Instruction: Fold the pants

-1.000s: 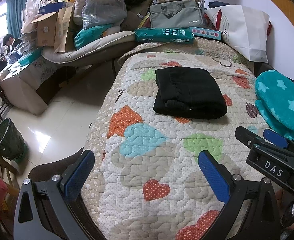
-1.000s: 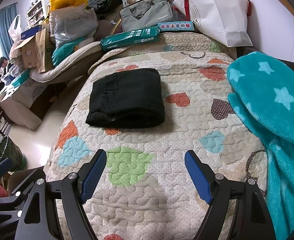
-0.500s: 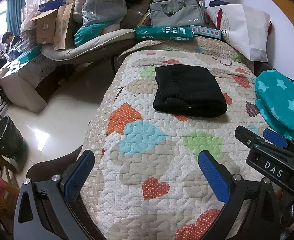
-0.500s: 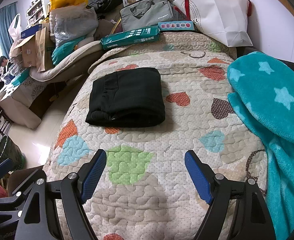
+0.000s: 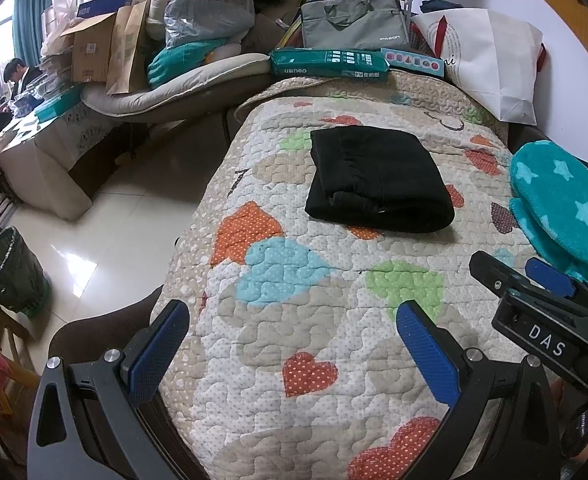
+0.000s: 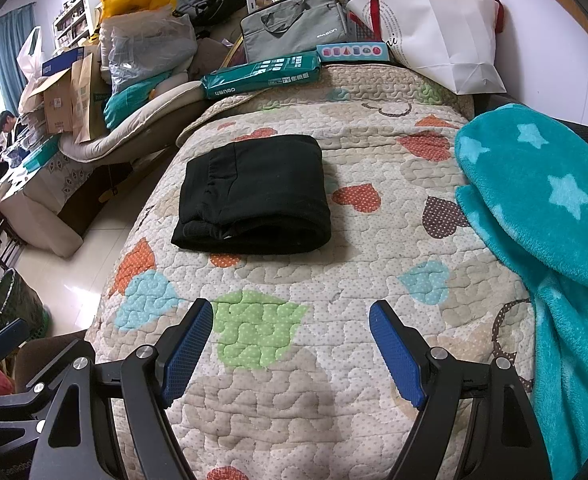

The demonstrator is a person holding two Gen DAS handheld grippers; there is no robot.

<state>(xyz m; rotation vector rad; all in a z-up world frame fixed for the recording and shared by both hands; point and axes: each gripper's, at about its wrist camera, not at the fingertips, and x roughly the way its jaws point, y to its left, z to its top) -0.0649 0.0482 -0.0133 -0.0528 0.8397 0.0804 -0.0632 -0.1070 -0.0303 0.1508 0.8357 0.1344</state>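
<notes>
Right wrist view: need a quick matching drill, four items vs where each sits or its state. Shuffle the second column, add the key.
Things:
1. black pants
2. teal star blanket
3. green package
4. right gripper

Places or states:
A. far end of the quilt, by the grey bag
B. open, holding nothing
C. folded, middle of the quilt
D. along the quilt's right edge

Pairs: 1-C, 2-D, 3-A, 4-B

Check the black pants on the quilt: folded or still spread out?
Folded. The black pants lie as a compact rectangular bundle on the quilt, layered edges visible at the near end, with no legs trailing. Neither tool touches them.
</notes>
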